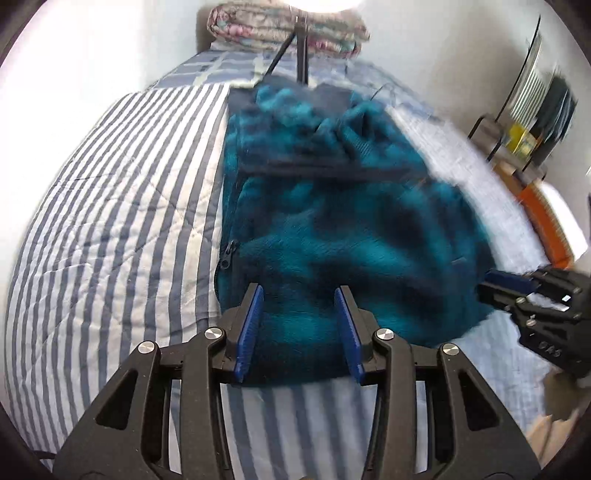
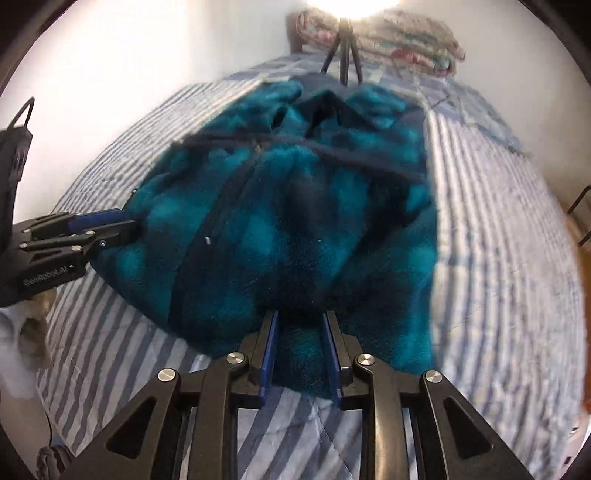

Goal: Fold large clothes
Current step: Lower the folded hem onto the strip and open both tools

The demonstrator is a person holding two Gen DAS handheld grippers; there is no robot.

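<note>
A teal and dark checked fleece jacket (image 1: pixel 332 221) (image 2: pixel 295 221) lies folded on the striped bed cover (image 1: pixel 110 221) (image 2: pixel 498 240), its zip pull (image 1: pixel 228 254) at the left edge. My left gripper (image 1: pixel 299 291) is over the jacket's near hem. Its jaws stand apart, with fleece lying between the blue pads but not pinched. My right gripper (image 2: pixel 301 315) is over the same hem further right, its jaws narrower, and the fleece between its pads lies loose too. Each gripper appears in the other's view at the jacket's side: the right gripper (image 1: pixel 487 284) and the left gripper (image 2: pixel 125 221).
A black tripod (image 1: pixel 301 48) (image 2: pixel 345 48) stands at the far end of the bed in front of a folded floral quilt (image 1: pixel 288 29) (image 2: pixel 388 33). A white wall runs along the left. A shelf with clutter (image 1: pixel 524 140) and an orange bed edge (image 1: pixel 546 221) lie to the right.
</note>
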